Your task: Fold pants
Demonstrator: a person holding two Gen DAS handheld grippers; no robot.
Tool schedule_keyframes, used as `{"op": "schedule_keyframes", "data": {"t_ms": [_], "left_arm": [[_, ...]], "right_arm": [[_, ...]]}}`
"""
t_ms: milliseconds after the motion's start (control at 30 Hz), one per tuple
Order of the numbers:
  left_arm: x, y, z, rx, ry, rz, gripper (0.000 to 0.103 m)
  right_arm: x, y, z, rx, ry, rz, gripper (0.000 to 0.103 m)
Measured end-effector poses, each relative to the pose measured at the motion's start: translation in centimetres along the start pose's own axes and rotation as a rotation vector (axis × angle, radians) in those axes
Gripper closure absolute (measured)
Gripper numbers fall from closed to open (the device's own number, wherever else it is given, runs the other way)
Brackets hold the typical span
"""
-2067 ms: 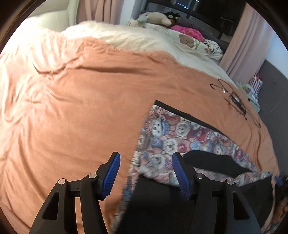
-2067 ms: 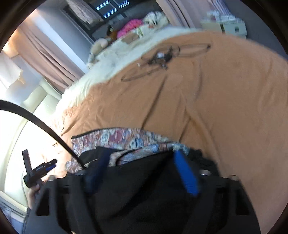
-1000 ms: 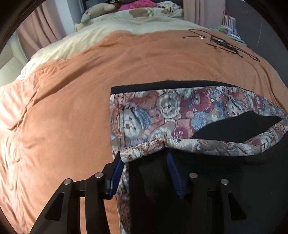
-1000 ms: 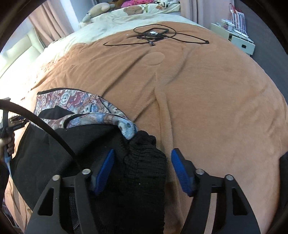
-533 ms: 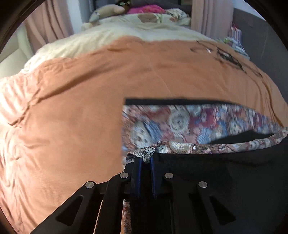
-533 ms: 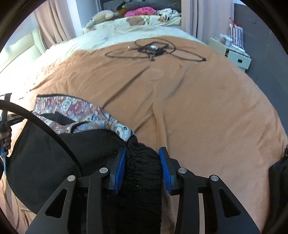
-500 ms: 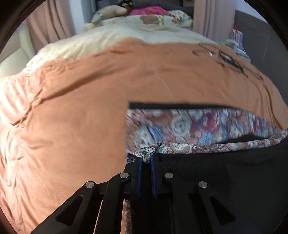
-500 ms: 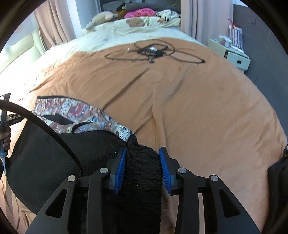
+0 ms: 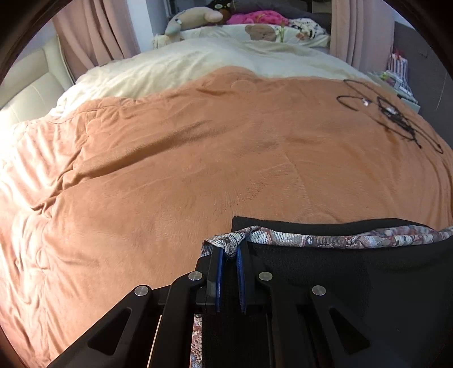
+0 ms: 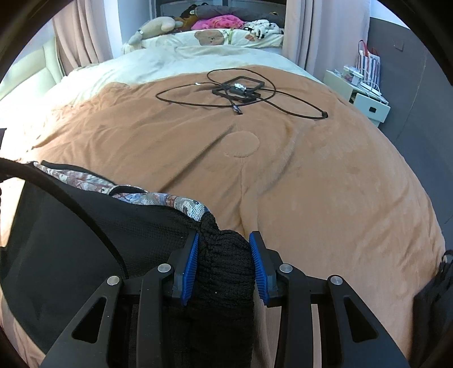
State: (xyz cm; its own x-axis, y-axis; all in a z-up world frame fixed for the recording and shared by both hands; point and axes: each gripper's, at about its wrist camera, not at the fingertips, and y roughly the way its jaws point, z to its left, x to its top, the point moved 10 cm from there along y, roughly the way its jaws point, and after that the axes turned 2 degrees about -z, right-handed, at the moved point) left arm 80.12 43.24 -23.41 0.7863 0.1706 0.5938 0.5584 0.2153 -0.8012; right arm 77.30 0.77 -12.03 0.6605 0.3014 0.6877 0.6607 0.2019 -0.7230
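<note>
The pants [image 9: 354, 271] are black inside with a bear-print outer side, seen as a patterned edge [image 9: 325, 240]. They are held up over the orange blanket [image 9: 198, 158]. My left gripper [image 9: 230, 254] is shut on one corner of the pants. My right gripper [image 10: 223, 243] is shut on the bunched black waistband [image 10: 223, 271] at the other corner. The pants [image 10: 85, 223] stretch between the two grippers in the right wrist view.
A black cable with a small frame [image 10: 240, 90] lies on the far part of the blanket [image 10: 311, 175]. A cream duvet [image 9: 212, 62] and soft toys [image 9: 195, 19] lie beyond. A white nightstand [image 10: 359, 93] stands at the right of the bed.
Both grippers closed on the pants' corners and lifted them. The bear-print panel that lay flat ahead of the left gripper is now folded under and out of sight.
</note>
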Motion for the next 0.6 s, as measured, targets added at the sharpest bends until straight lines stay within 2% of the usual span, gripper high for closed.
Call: {"op": "schedule_keyframes", "data": {"t_ms": [167,300,433,500,567,600], "left_arm": [[-0.2,1.9,0.2,0.021,-0.005,0.025,0.093],[0.3,2.6,0.3,0.029,-0.029,0.012,0.093],[0.6,2.8,0.4,0.061,-0.016,0.022,0.083],[0.5,2.2,0.7,0.057,-0.031,0.031,0.068],[0.2,1.3,1.4,0.052,-0.046,0.027,0.036],[0.2,0.8,1.7,0.052,-0.052,0.017,0.033]], "right_arm": [[0.4,2.7,0.3,-0.020,0.001,0.034,0.070],[1.0,4.0,0.4,-0.057,-0.020,0.019,0.070],[1.1,5.0,0.5,-0.068,-0.019,0.033,0.067],[1.5,4.8,0.4,-0.039,0.000,0.017,0.061],[1.7,3.8,-0.4,-0.020,0.034,-0.007,0.036],[1.8,3.0,-0.6,0.006,0.050,-0.031,0.030]]}}
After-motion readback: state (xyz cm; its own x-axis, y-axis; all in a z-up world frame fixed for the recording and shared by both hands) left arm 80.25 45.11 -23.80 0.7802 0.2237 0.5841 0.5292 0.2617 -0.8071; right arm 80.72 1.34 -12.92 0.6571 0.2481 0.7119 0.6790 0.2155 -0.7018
